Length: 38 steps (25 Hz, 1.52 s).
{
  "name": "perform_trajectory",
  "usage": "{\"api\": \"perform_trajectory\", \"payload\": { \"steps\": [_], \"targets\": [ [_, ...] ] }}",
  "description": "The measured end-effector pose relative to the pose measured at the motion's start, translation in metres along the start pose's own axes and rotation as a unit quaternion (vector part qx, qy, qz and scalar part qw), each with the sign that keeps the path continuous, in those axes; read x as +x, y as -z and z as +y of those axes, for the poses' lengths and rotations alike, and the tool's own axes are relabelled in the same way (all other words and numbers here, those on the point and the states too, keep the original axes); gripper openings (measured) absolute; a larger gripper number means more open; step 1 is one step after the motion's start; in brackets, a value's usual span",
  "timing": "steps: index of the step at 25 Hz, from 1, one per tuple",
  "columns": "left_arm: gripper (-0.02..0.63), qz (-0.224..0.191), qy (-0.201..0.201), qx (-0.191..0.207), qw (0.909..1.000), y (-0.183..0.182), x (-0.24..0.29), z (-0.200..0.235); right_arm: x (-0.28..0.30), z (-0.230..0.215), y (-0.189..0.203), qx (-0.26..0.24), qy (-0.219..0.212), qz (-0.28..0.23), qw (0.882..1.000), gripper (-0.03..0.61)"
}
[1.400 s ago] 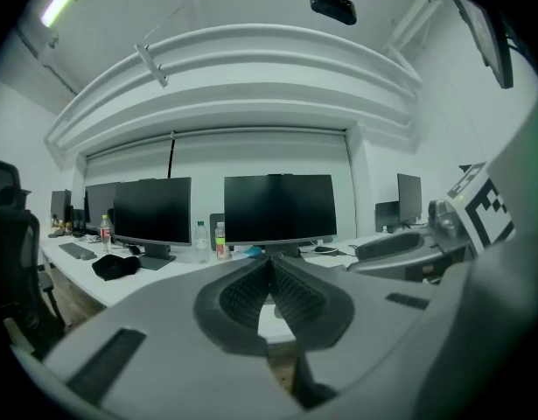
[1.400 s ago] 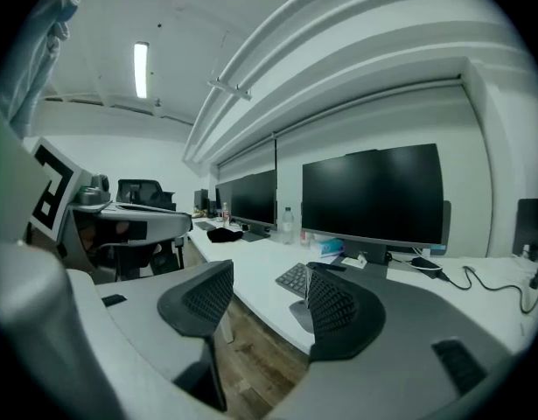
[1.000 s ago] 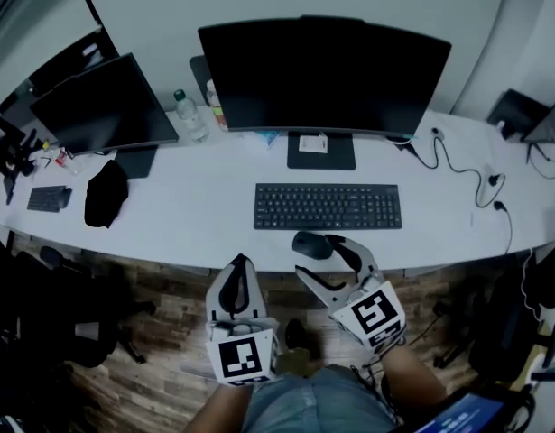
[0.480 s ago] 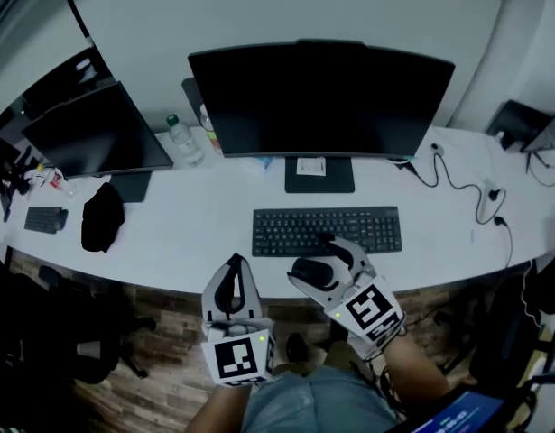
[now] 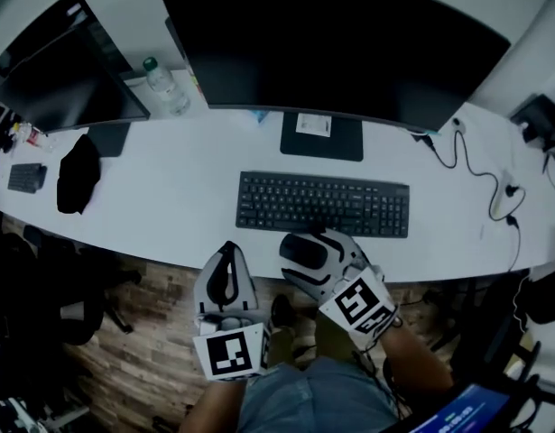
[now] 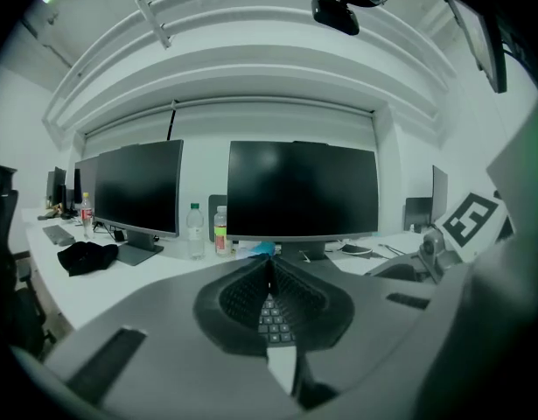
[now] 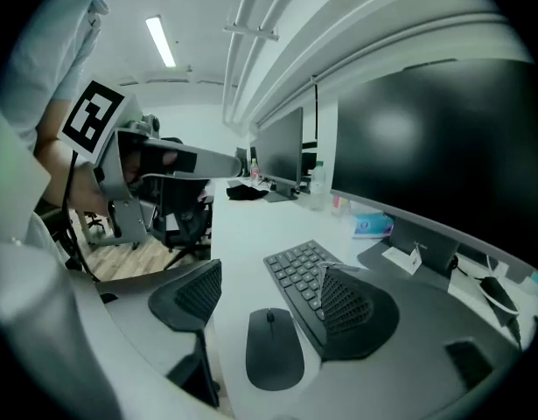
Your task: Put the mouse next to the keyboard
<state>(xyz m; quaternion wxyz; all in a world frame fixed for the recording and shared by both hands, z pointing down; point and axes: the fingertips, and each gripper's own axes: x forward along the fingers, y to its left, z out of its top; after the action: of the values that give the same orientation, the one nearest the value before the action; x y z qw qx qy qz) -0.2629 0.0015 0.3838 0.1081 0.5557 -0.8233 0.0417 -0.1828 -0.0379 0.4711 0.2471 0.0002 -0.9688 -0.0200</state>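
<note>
Right hand-held gripper (image 7: pixel 267 297) has just been opening, jaws wide; mouse (image 7: pixel 275 350) lies free, just near of keyboard (image 7: pixel 296 274). I judge it placed.

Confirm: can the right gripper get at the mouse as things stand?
Likely yes. The mouse lies on the desk between the right gripper's jaws, which have just been opening and stand clear of it; the keyboard sits close beside.

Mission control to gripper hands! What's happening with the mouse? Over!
Right gripper open, jaws just opening, mouse loose between them. Left gripper shut, empty. The mouse lies flat on desk by keyboard front edge. Nothing in the way. Over.
</note>
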Motion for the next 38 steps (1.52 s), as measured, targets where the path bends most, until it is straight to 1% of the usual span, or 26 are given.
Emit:
{"api": "perform_trajectory", "payload": {
  "steps": [10, 14, 16, 18, 22, 26, 28, 32, 35, 38],
  "targets": [
    [0.005, 0.062, -0.019, -0.02, 0.9977, 0.057, 0.006, -0.002, 0.022, 0.007, 0.076, 0.018, -0.037, 0.067, 0.997, 0.367],
    [0.005, 0.079, -0.025, -0.025, 0.9963, 0.075, 0.006, -0.003, 0.027, 0.007, 0.096, 0.019, -0.045, 0.084, 0.995, 0.37],
    [0.005, 0.085, -0.029, -0.022, 0.9957, 0.083, 0.005, -0.002, 0.029, 0.006, 0.102, 0.013, -0.047, 0.091, 0.995, 0.37],
    [0.005, 0.091, -0.033, -0.021, 0.9951, 0.09, 0.005, 0.0, 0.031, 0.006, 0.104, 0.005, -0.045, 0.097, 0.994, 0.365],
    [0.005, 0.088, -0.037, -0.028, 0.995, 0.093, 0.005, 0.0, 0.034, 0.006, 0.108, -0.01, -0.035, 0.113, 0.993, 0.348],
    [0.005, 0.086, -0.037, -0.031, 0.9951, 0.091, 0.005, 0.001, 0.035, 0.005, 0.109, -0.021, -0.036, 0.121, 0.992, 0.328],
    [0.005, 0.083, -0.04, -0.028, 0.9954, 0.088, 0.005, 0.004, 0.035, 0.007, 0.109, -0.027, -0.042, 0.125, 0.991, 0.304],
    [0.005, 0.077, -0.042, -0.026, 0.9958, 0.08, 0.003, 0.007, 0.034, 0.01, 0.108, -0.04, -0.044, 0.13, 0.99, 0.302],
    [0.005, 0.069, -0.04, -0.019, 0.9967, 0.073, 0.001, 0.009, 0.033, 0.013, 0.103, -0.041, -0.036, 0.117, 0.992, 0.302],
    [0.005, 0.063, -0.037, -0.014, 0.9972, 0.064, 0.0, 0.01, 0.027, 0.014, 0.089, -0.028, -0.026, 0.108, 0.993, 0.302]
  ]
}}
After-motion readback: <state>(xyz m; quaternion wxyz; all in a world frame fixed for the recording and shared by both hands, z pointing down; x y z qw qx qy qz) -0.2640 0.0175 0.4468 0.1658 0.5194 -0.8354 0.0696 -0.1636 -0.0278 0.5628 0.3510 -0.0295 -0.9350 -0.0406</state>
